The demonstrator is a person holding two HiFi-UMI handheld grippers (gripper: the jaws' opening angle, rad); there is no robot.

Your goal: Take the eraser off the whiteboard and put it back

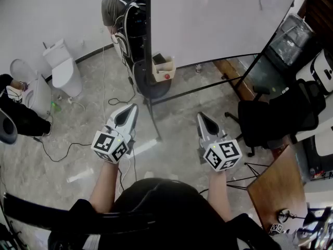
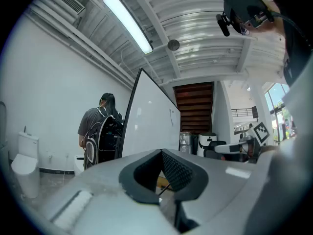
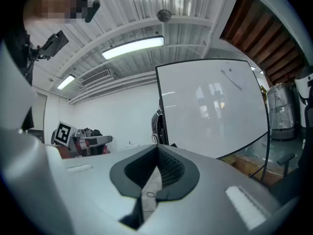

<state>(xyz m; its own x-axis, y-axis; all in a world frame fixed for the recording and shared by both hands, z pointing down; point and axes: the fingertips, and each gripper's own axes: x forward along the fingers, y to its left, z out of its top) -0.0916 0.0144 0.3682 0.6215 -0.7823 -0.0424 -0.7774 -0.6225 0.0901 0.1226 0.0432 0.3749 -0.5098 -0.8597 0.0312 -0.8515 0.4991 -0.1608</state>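
Observation:
The whiteboard [image 1: 208,20] stands on a black frame ahead of me, its face nearly blank. It also shows in the left gripper view as a slanted white panel [image 2: 146,126] and fills the right gripper view's middle [image 3: 215,111]. I cannot make out an eraser; only a small dark mark [image 3: 230,73] sits near the board's upper right. My left gripper [image 1: 130,108] [image 2: 161,152] and right gripper [image 1: 200,115] [image 3: 157,147] are held level and side by side, well short of the board. Both are shut with nothing between the jaws.
A person with a backpack [image 1: 122,20] stands at the board's left edge. A small box [image 1: 163,67] sits near the stand's foot. A toilet [image 1: 65,69] is at the left, a black office chair [image 1: 270,119] at the right, a wooden table [image 1: 278,191] at lower right. Cables trail over the floor.

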